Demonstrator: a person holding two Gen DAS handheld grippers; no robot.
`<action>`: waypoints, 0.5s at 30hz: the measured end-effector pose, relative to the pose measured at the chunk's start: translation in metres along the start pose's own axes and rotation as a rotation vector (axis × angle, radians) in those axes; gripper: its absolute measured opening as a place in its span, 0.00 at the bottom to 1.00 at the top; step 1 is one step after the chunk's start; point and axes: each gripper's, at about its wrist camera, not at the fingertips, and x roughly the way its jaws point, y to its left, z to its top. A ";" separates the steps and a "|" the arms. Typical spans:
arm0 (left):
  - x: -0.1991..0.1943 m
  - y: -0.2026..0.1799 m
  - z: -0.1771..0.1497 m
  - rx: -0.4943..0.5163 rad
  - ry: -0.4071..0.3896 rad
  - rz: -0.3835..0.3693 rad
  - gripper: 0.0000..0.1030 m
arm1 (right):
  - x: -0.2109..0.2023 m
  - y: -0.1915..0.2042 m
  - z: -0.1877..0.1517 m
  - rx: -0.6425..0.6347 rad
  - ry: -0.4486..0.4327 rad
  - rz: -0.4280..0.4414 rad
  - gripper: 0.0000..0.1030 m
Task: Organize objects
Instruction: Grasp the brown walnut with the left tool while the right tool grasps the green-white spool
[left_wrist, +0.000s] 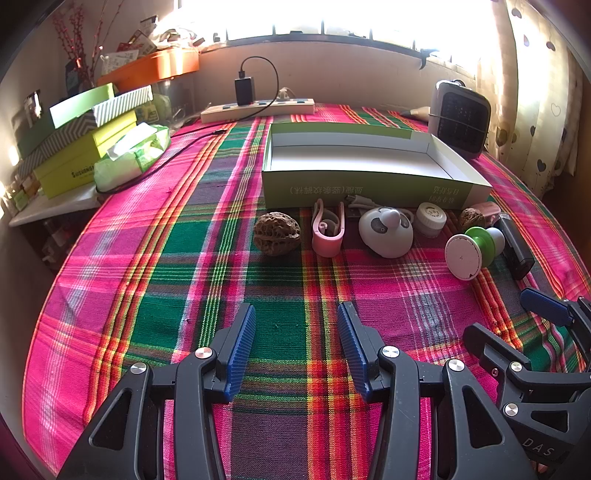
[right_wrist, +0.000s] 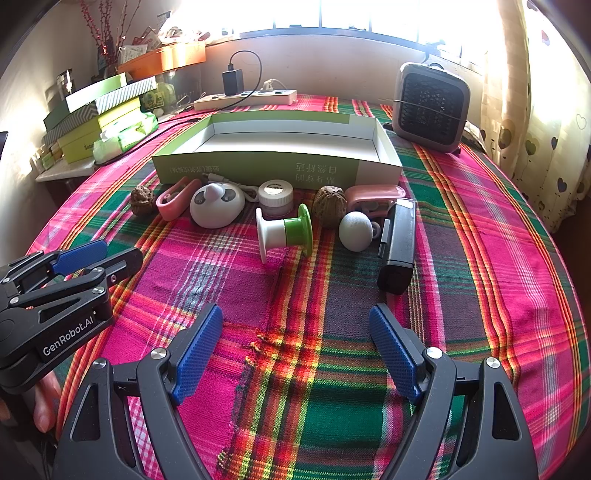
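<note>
Your grippers: left gripper (left_wrist: 295, 347) and right gripper (right_wrist: 295, 350) both gape wide over the plaid cloth (right_wrist: 314, 387), gripping nothing.
Progress: nothing done, I'd judge; the green-and-white box (right_wrist: 266, 171) is bare inside.
Left to do: every item waits in a row along the box's near wall: two walnuts (left_wrist: 276, 233), pink clips (left_wrist: 327, 230), panda gadget (right_wrist: 217, 206), small jar (right_wrist: 275, 197), green-and-white spool (right_wrist: 284, 233), white ball (right_wrist: 355, 230), black device (right_wrist: 397, 245).
Reach: you have open cloth between the row and both grippers.

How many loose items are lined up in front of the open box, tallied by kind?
Walnuts: 2
Pink clips: 2
Panda-face gadget: 1
Small jar: 1
Green-and-white spool: 1
White ball: 1
Black device: 1
White cable: 1
Total: 10
</note>
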 end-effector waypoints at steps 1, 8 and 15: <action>0.000 0.000 0.000 0.000 0.000 0.000 0.44 | 0.000 0.000 0.000 0.000 0.000 0.000 0.79; 0.000 0.000 0.000 0.000 0.000 0.000 0.44 | 0.000 0.000 0.000 0.000 0.000 0.000 0.79; -0.001 -0.002 -0.001 0.002 0.000 -0.004 0.44 | 0.000 0.000 0.000 0.001 0.000 0.002 0.79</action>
